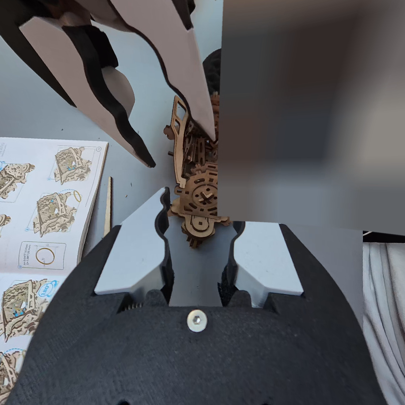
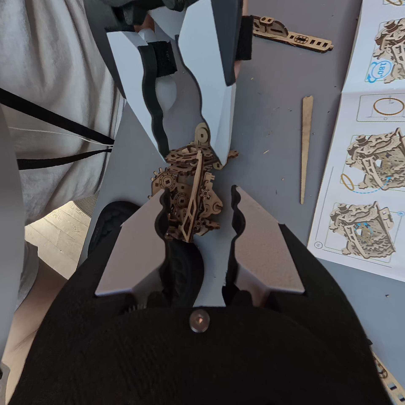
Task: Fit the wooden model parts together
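Right claw (image 2: 198, 190) is spread wide, grasping nothing: its left finger (image 2: 162, 210) sits right against the wooden model (image 2: 186, 197), its right finger stands clear of it. Left claw (image 2: 192, 157) comes in from the opposite side, also parted; both tips touch the model's far end at the gear stack, no real clamp visible. From the left wrist view the left claw (image 1: 199, 210) reads the same: the wooden model (image 1: 197, 175) lies just ahead of the gap, not gripped, half hidden by a blurred patch. Right claw (image 1: 182, 151) there has one fingertip pressed on the model's upper frame. Model lies on the grey counter (image 2: 274, 153), near the edge. Loose on the counter: a tapered wooden stick (image 2: 305, 149), a flat slotted wooden part (image 2: 291, 36), and the open instruction booklet (image 2: 359, 252) beside them.
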`<action>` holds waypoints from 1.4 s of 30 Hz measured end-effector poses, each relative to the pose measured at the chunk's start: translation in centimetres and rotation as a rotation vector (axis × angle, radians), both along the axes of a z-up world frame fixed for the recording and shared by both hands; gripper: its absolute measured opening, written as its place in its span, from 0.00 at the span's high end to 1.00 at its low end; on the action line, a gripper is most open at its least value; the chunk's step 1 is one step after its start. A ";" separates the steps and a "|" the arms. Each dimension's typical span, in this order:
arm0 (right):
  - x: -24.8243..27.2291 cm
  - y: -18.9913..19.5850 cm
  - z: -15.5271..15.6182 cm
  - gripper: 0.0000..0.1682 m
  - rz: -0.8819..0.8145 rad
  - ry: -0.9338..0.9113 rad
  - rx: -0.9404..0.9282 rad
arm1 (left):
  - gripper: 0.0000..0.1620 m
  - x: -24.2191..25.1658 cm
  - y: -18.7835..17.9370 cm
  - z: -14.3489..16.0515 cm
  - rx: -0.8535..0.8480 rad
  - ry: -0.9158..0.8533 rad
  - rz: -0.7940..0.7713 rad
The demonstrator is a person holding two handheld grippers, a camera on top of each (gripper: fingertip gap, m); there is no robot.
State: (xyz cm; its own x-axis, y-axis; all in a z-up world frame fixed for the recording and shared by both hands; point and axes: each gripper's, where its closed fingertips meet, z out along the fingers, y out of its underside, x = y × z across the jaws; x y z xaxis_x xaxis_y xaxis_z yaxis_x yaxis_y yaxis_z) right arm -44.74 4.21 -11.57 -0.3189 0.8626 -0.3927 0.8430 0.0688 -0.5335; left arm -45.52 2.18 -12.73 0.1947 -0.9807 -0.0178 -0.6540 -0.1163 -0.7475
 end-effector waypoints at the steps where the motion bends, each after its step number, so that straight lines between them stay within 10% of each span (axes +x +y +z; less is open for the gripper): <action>1: -0.1 -0.1 -0.2 0.67 0.005 -0.007 -0.001 | 0.66 -0.1 0.0 -0.2 -0.011 0.005 0.003; 42: -1.3 -0.7 0.4 0.92 -0.045 0.055 -0.303 | 0.70 -1.9 0.4 2.4 0.304 -0.353 -0.260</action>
State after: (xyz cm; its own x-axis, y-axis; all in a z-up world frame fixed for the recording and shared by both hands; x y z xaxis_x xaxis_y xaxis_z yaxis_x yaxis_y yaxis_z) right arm -46.01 3.50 -11.12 -0.3109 0.7227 -0.6173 0.8110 -0.1370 -0.5689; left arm -47.43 2.59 -10.30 -0.0089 -0.9581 -0.2863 -0.3352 0.2726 -0.9019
